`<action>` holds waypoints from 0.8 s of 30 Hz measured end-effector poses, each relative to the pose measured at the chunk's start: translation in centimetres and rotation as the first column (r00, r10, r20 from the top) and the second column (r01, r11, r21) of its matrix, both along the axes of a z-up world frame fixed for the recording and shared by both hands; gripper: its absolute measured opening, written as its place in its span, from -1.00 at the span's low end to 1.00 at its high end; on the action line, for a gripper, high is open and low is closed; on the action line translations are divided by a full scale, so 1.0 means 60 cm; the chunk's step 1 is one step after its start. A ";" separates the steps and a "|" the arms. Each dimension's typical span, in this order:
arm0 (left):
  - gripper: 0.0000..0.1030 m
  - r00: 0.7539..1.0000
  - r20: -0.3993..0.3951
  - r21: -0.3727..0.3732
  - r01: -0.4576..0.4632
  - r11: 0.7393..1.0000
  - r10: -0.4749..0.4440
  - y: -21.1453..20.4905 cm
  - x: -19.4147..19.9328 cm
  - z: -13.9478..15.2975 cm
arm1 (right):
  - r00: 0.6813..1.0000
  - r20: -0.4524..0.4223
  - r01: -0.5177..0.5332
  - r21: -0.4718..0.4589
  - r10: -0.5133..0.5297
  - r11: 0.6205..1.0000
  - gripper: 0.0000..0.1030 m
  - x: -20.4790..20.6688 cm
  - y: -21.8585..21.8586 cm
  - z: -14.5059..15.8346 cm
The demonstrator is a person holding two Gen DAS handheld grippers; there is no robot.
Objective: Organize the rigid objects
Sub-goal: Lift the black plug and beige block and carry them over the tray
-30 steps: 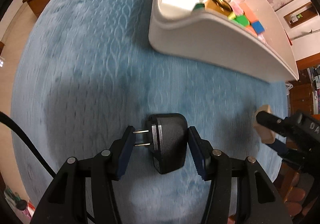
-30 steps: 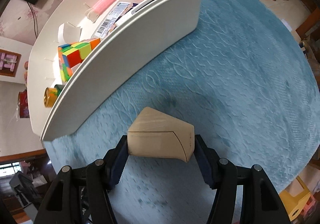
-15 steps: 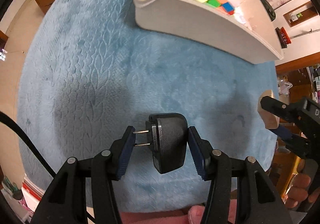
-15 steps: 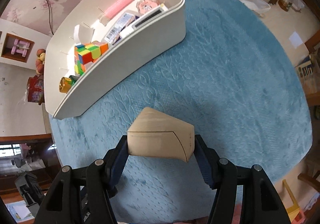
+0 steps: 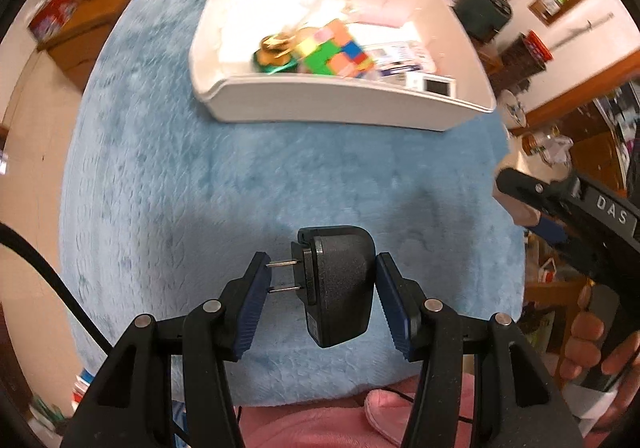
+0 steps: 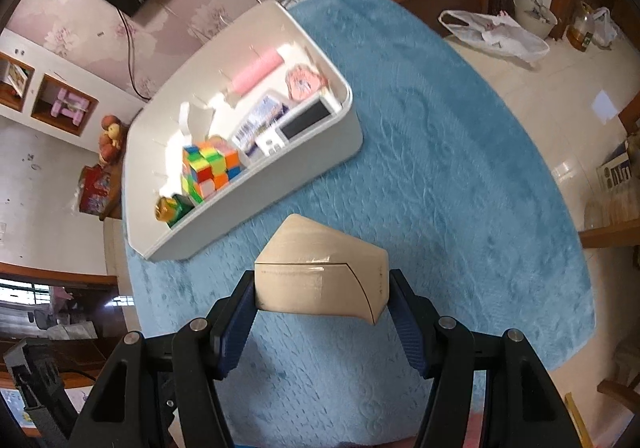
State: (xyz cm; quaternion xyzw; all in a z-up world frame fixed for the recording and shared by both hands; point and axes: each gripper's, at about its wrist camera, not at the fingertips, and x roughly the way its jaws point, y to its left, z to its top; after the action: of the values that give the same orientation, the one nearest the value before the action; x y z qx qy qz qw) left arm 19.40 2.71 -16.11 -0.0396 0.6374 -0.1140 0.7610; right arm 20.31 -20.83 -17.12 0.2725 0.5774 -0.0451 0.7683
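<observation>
My left gripper [image 5: 320,298] is shut on a black plug adapter [image 5: 338,286], its two prongs pointing left, held above the blue tablecloth [image 5: 240,188]. My right gripper [image 6: 322,314] is shut on a tan wooden block [image 6: 320,272], also held above the cloth; it shows at the right edge of the left wrist view [image 5: 560,208]. A white bin [image 5: 340,108] stands ahead with a colourful puzzle cube [image 5: 334,50], a gold tin [image 5: 274,48] and boxes inside. The bin also shows in the right wrist view [image 6: 280,176], up and left of the block.
The blue cloth [image 6: 460,168] covers a round table. In the bin lie a pink roll [image 6: 256,70], a white device with a dark screen [image 6: 300,126] and a printed box [image 6: 260,118]. Wooden furniture and clutter ring the table.
Both grippers have lifted and pulled back with their objects still held. The bin now looks smaller and farther, and its inside is in view.
</observation>
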 end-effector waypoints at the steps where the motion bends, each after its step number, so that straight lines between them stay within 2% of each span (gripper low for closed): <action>1: 0.10 1.000 0.006 0.004 0.013 1.000 -0.013 -0.004 0.002 0.008 | 1.000 0.018 0.000 -0.003 0.001 1.000 0.25 0.003 -0.003 0.007; 12: 0.10 0.984 0.134 0.030 0.111 0.993 -0.114 -0.062 0.070 0.080 | 0.991 0.130 -0.037 -0.019 0.039 0.999 0.25 0.042 -0.022 0.052; 24: 0.11 0.975 0.194 0.054 0.097 0.994 -0.106 -0.095 0.183 0.092 | 0.965 0.251 -0.063 -0.056 0.075 0.996 0.25 0.122 -0.024 0.068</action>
State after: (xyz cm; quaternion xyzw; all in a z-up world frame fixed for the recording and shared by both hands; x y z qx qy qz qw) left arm 30.35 -3.00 -10.56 0.0214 0.5626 -0.1418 0.8142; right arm 27.64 -22.27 -13.05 0.2373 0.4826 0.0029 0.8431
